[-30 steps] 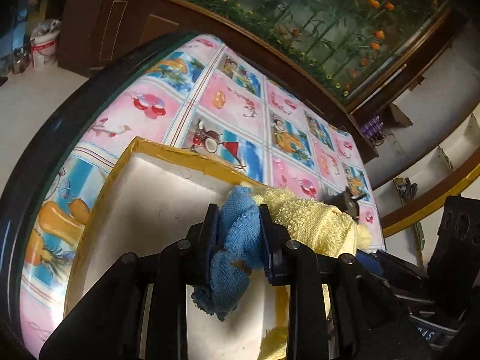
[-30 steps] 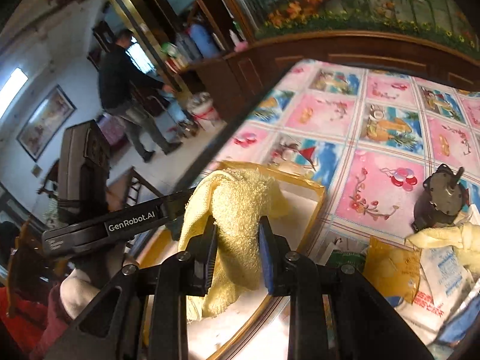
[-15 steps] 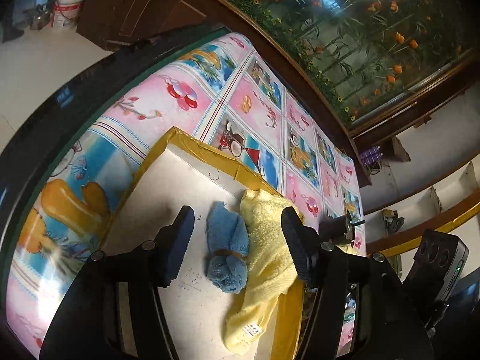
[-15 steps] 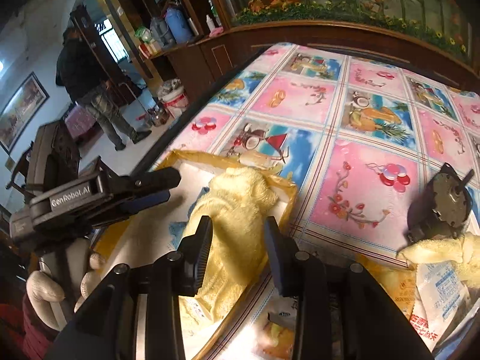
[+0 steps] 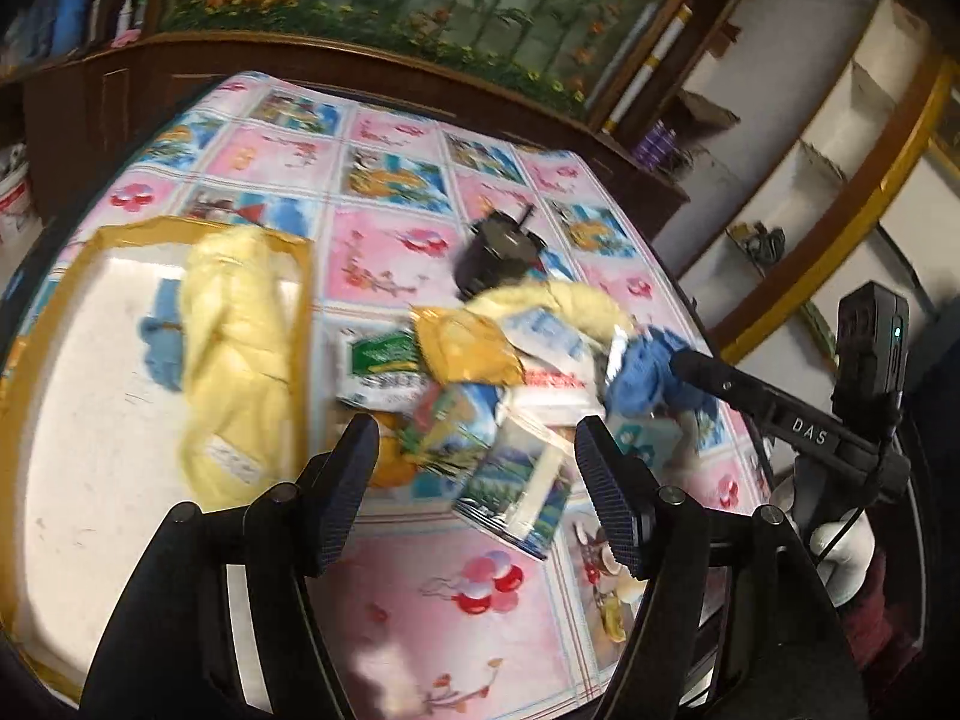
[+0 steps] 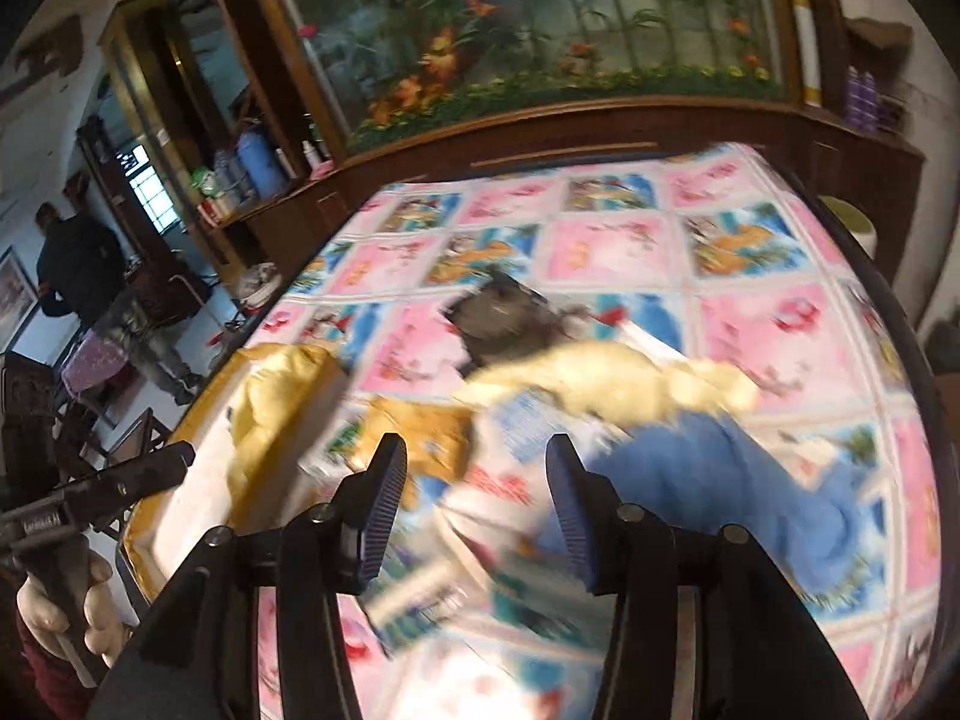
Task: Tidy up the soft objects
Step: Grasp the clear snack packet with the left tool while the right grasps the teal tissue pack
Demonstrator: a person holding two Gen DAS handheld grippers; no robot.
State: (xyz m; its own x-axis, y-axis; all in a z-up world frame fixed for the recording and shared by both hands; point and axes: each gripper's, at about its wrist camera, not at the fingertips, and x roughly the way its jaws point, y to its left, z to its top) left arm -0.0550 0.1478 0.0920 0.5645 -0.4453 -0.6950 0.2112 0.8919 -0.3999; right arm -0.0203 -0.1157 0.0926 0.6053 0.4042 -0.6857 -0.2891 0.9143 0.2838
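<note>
Left wrist: both grippers, left (image 5: 477,489) and right (image 6: 474,510), spread and empty, jaws just opening; towels (image 5: 231,324) in tray (image 5: 303,306) at 9 o'clock; risk: snagging packets (image 5: 462,348) around cloths (image 5: 648,375) at 2 o'clock.

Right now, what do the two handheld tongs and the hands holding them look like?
Both tongs, left and right, are black frames with dark blue ribbed pads. The right one's handle reads "DAS". Light gloves and dark red sleeves are worn.

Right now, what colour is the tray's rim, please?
Yellow rim on the tray, clearest in the left wrist view.
</note>
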